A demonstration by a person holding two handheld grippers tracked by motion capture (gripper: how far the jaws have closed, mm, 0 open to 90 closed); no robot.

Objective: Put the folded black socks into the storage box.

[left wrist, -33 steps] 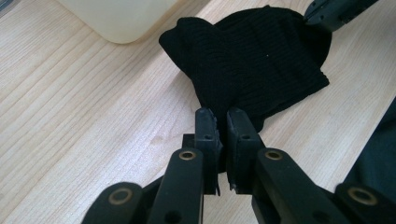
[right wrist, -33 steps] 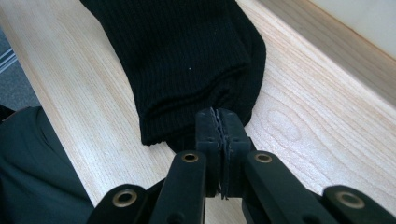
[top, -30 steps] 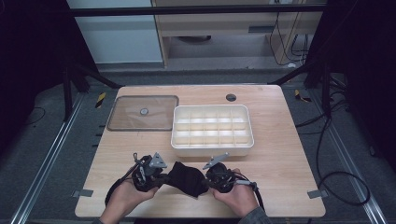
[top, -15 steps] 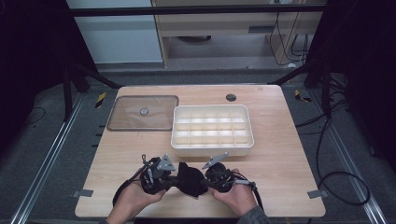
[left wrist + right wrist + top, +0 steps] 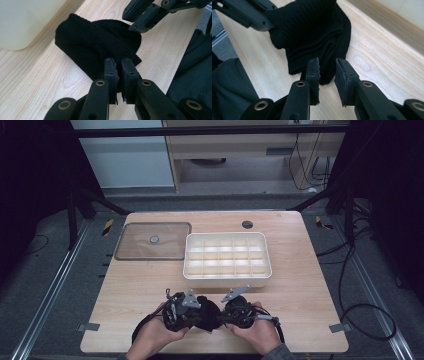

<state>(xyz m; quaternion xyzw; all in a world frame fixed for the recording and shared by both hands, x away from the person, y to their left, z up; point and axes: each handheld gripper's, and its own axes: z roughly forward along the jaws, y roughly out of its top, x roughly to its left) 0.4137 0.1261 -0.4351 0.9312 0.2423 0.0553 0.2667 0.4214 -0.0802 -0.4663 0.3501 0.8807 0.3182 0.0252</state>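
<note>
High view: a black sock [image 5: 206, 312] lies bunched on the near middle of the tabletop [image 5: 310, 285], just in front of the white tray [image 5: 227, 279], with the left tool [image 5: 181, 310] at its left end and the right tool [image 5: 235, 311] at its right end. A clear lid [image 5: 135, 251] rests far left, well apart from the work.

Left gripper view shows the left tool [image 5: 119, 68] pinched narrow on a fold of the sock's [image 5: 100, 47] near edge, so that side seems anchored while the other is worked. Right gripper view shows the right tool [image 5: 327, 68] standing moderately wide, its jaws either side of the sock's [image 5: 317, 35] ribbed cuff edge but not yet closed on it. My guess is that the two-ended hold is meant for folding or rolling the sock before it goes into a tray compartment. The sock sits between both tools, touching the wood.
</note>
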